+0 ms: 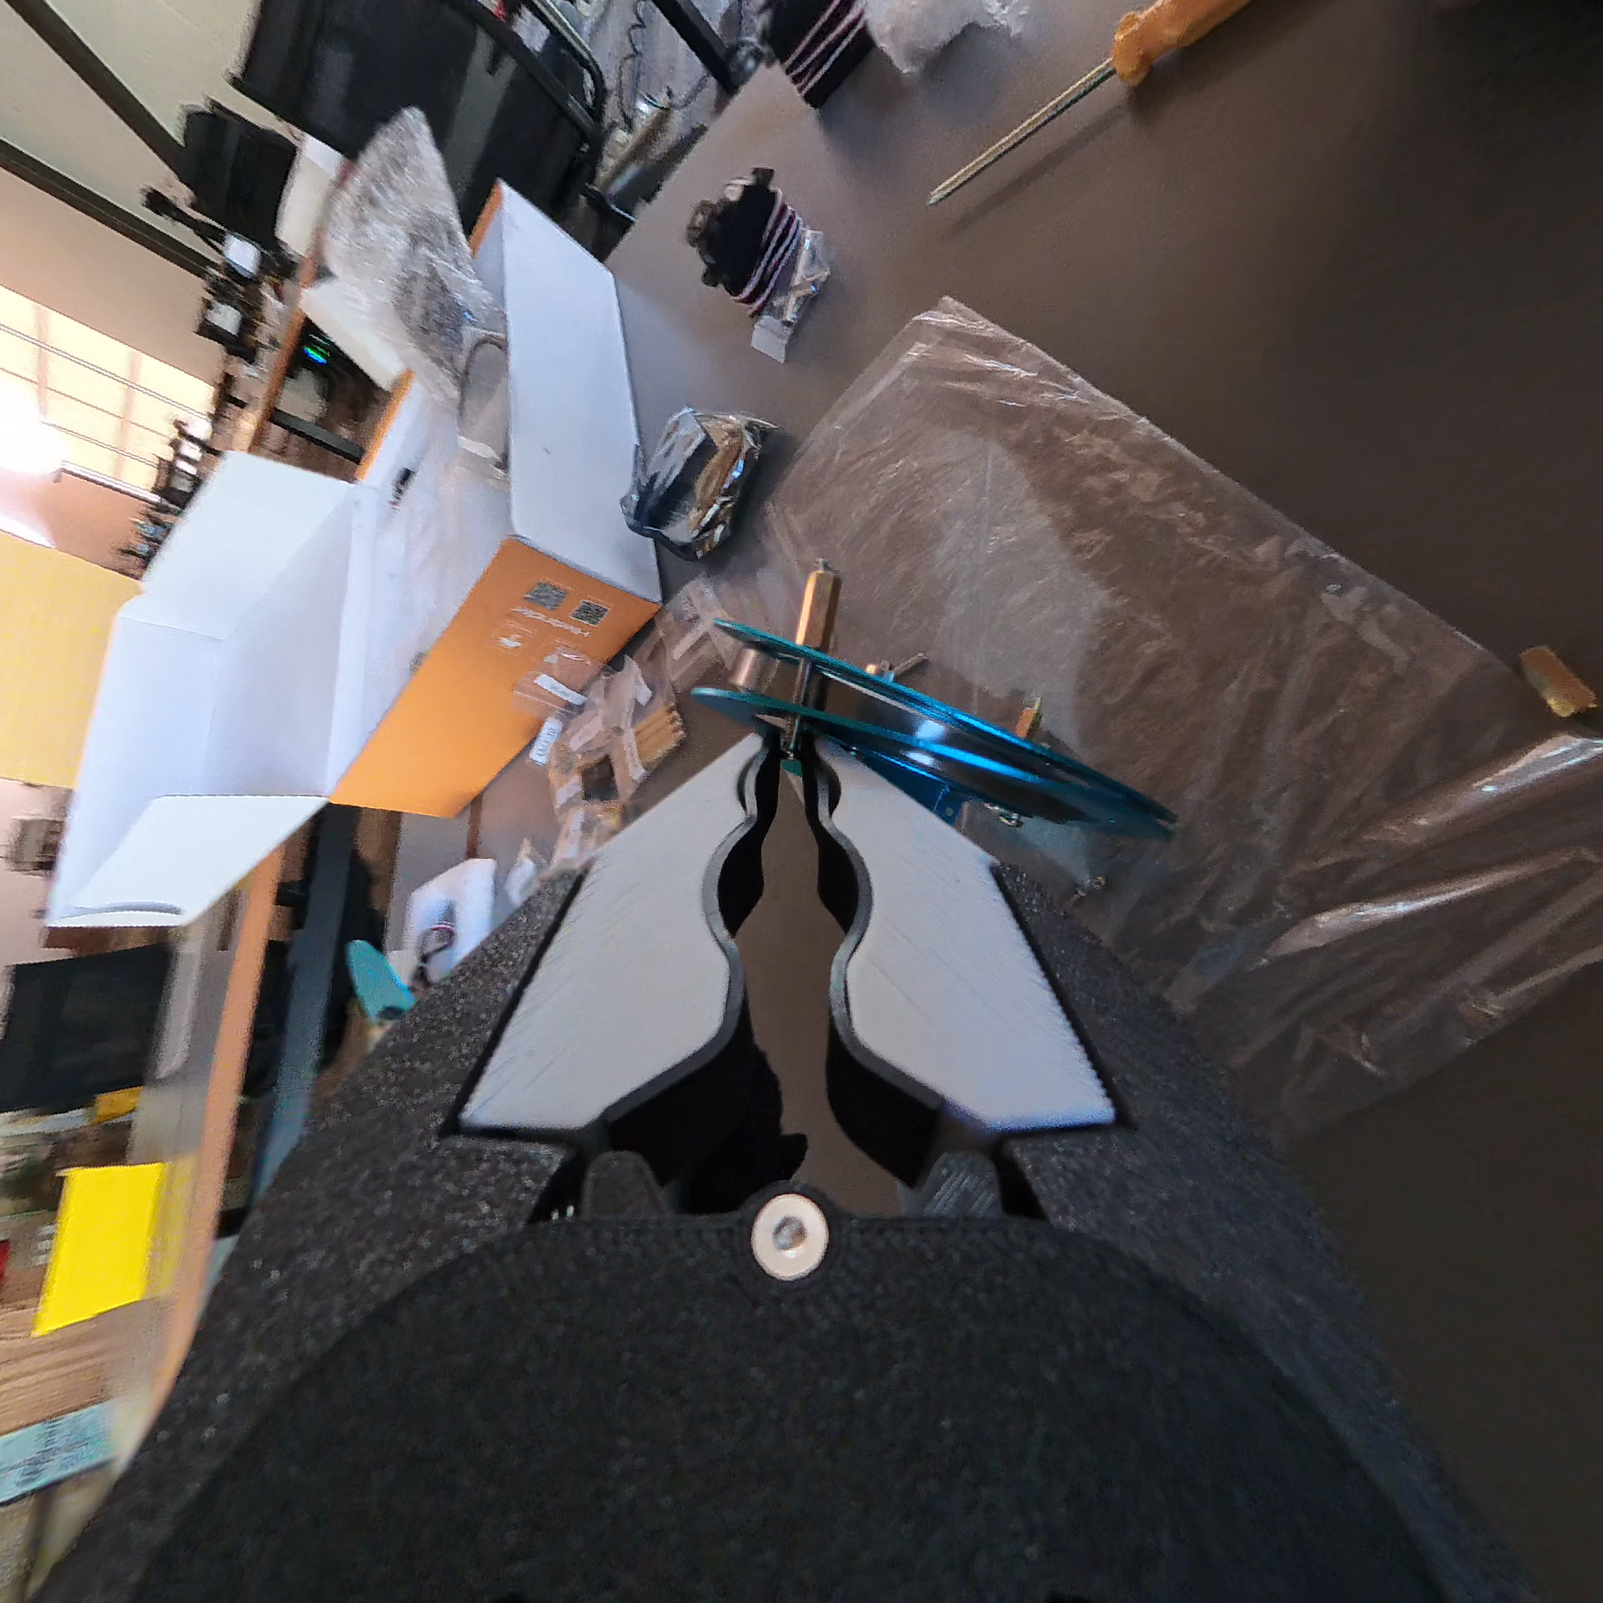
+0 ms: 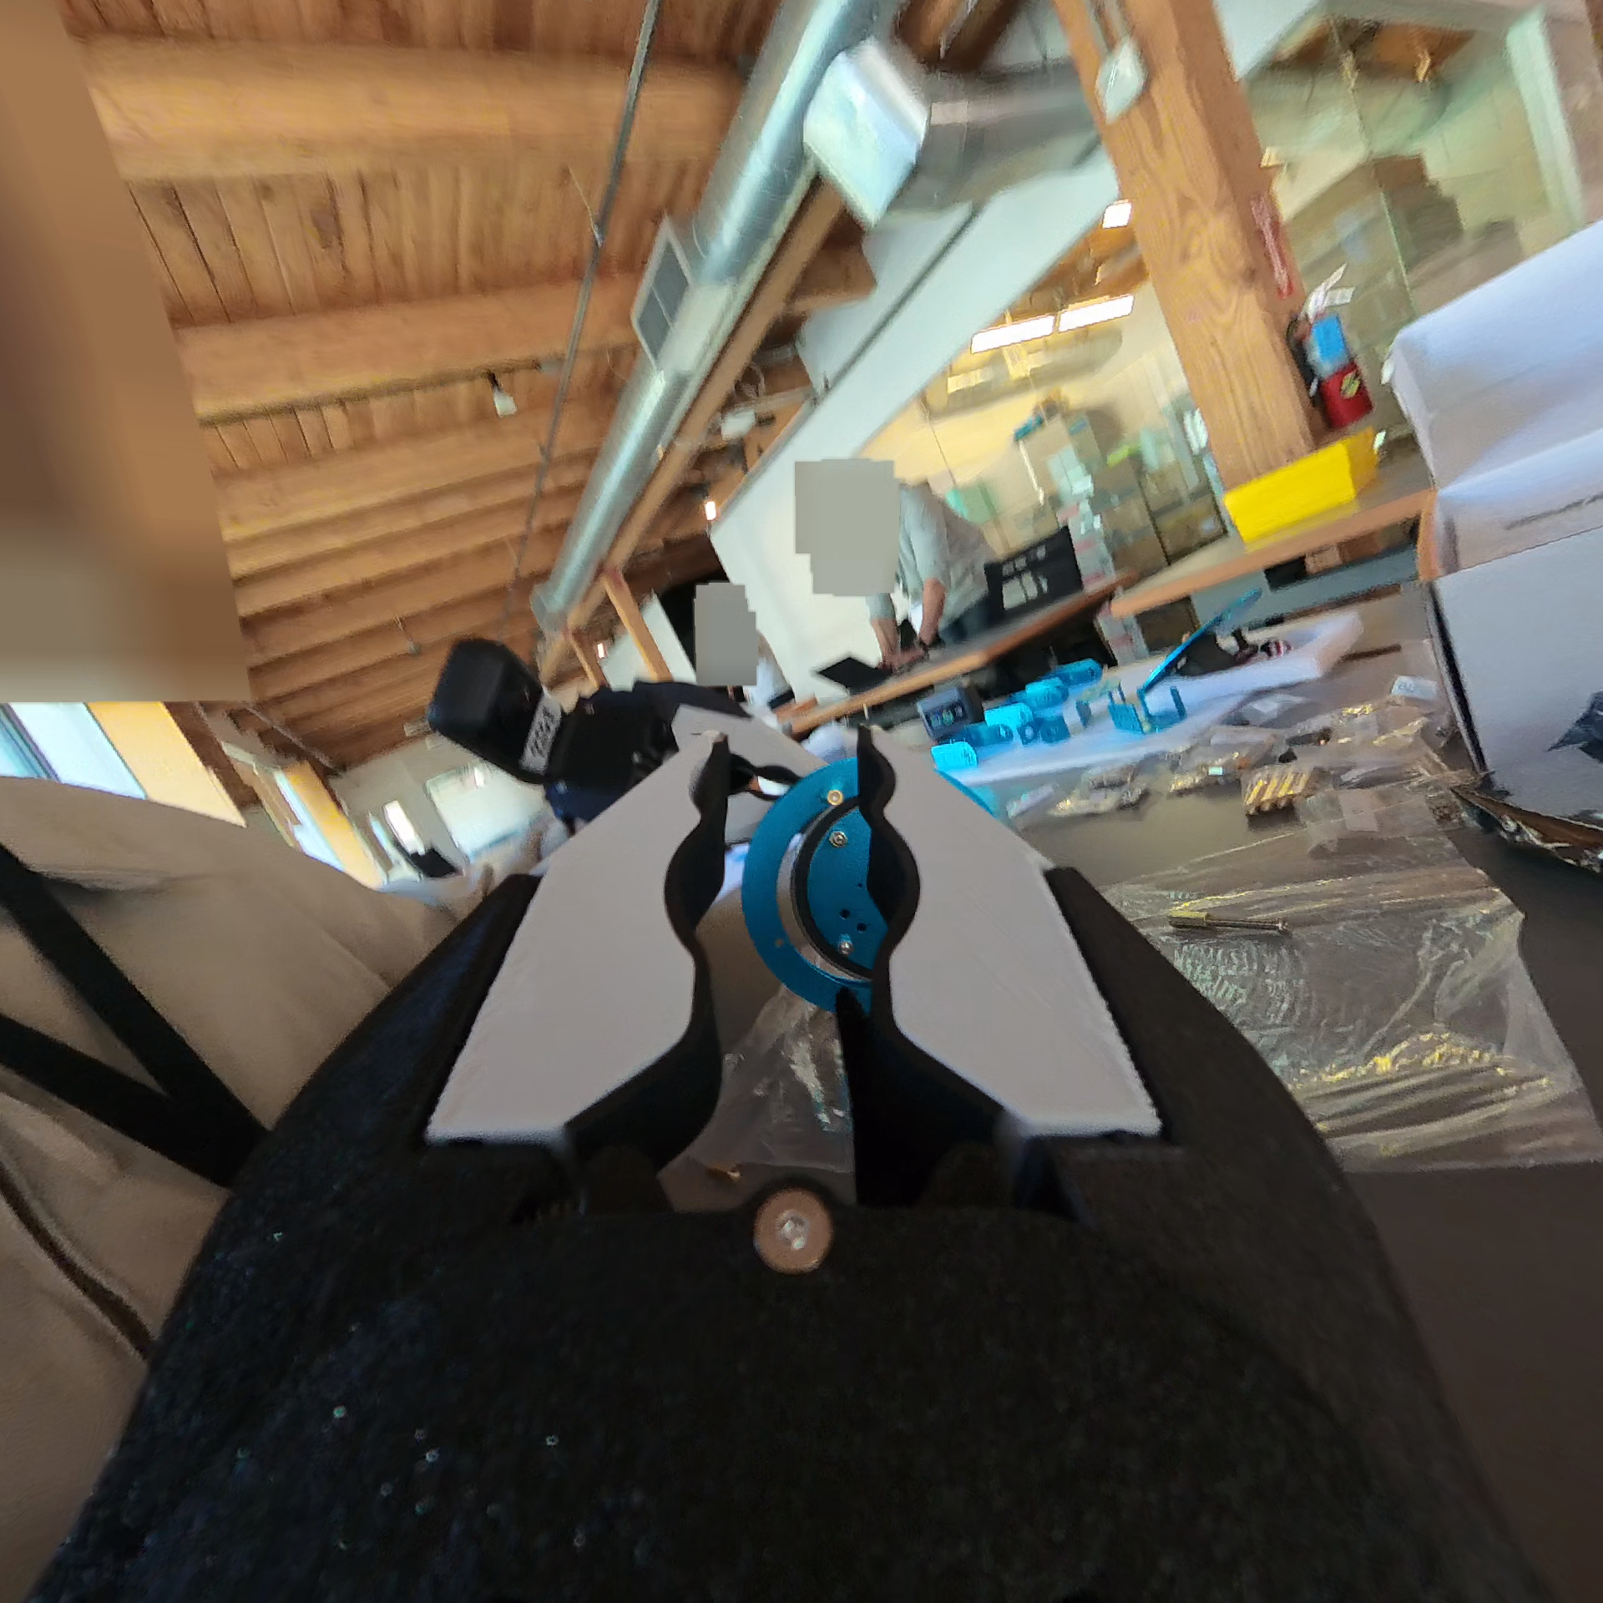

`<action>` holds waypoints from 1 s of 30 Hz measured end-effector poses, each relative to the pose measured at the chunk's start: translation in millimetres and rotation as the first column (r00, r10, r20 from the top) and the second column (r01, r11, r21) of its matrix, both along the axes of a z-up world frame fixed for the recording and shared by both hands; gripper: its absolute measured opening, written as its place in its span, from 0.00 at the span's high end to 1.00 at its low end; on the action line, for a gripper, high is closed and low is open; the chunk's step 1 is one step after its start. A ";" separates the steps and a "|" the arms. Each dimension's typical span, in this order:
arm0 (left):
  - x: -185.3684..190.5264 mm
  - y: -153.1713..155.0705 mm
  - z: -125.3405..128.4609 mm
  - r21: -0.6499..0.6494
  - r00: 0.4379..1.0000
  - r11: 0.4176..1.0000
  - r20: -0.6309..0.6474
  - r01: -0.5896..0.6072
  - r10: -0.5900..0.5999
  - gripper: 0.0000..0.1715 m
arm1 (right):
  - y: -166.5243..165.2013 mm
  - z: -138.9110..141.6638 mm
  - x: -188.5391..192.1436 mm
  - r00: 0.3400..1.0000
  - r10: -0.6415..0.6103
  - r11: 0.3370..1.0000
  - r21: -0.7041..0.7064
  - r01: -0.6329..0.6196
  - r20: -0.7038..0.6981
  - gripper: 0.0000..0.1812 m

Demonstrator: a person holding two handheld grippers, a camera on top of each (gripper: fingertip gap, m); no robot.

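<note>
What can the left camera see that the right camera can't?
Only the left wrist view shows the orange-handled screwdriver lying on the dark table, the open white and orange box, and the left gripper shut on the edge of the blue disc assembly.

Only the right wrist view shows the wooden ceiling, the silver air duct, a red fire extinguisher, a person at a far table, and the right gripper, open.

Both show the blue disc assembly and the crinkly clear plastic sheet.
</note>
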State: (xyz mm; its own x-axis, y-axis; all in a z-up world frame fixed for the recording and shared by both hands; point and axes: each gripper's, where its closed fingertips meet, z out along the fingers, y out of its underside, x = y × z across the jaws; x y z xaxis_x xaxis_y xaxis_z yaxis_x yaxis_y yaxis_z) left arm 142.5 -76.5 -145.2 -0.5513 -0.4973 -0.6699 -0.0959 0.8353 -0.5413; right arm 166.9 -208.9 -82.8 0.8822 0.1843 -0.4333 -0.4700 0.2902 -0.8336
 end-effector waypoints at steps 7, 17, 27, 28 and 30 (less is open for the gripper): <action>-10.1 2.2 -3.6 -0.194 0.953 0.979 -0.304 -0.059 -0.003 0.98 | 47.7 17.1 -5.9 0.873 0.061 0.942 -0.318 0.110 0.483 0.76; -17.2 -2.0 -3.1 -0.426 0.761 0.884 -0.634 -0.194 -0.138 0.98 | 99.6 -10.2 -5.8 0.526 0.281 0.820 -0.485 0.303 0.803 0.77; -18.9 -10.4 1.5 -0.596 0.540 0.719 -0.760 -0.357 -0.362 0.98 | 103.2 -14.4 8.5 -0.078 0.134 0.746 -0.048 0.665 0.988 0.82; -18.7 -11.0 1.4 -0.601 0.527 0.711 -0.763 -0.365 -0.374 0.98 | 101.8 -19.3 6.9 -0.095 0.136 0.740 -0.037 0.671 0.986 0.82; -17.9 -11.2 1.4 -0.599 0.518 0.710 -0.767 -0.370 -0.378 0.98 | 98.5 -27.9 2.9 -0.105 0.147 0.738 -0.038 0.674 0.983 0.82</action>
State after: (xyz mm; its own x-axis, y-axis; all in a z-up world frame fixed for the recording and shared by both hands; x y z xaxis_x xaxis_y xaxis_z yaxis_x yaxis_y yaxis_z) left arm 124.6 -87.8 -143.8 -0.6185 -0.5429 0.5681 -0.7760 0.3078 -0.5506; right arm 169.8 -110.4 -110.7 0.3480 -0.0195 0.9373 0.8545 -0.4046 -0.3257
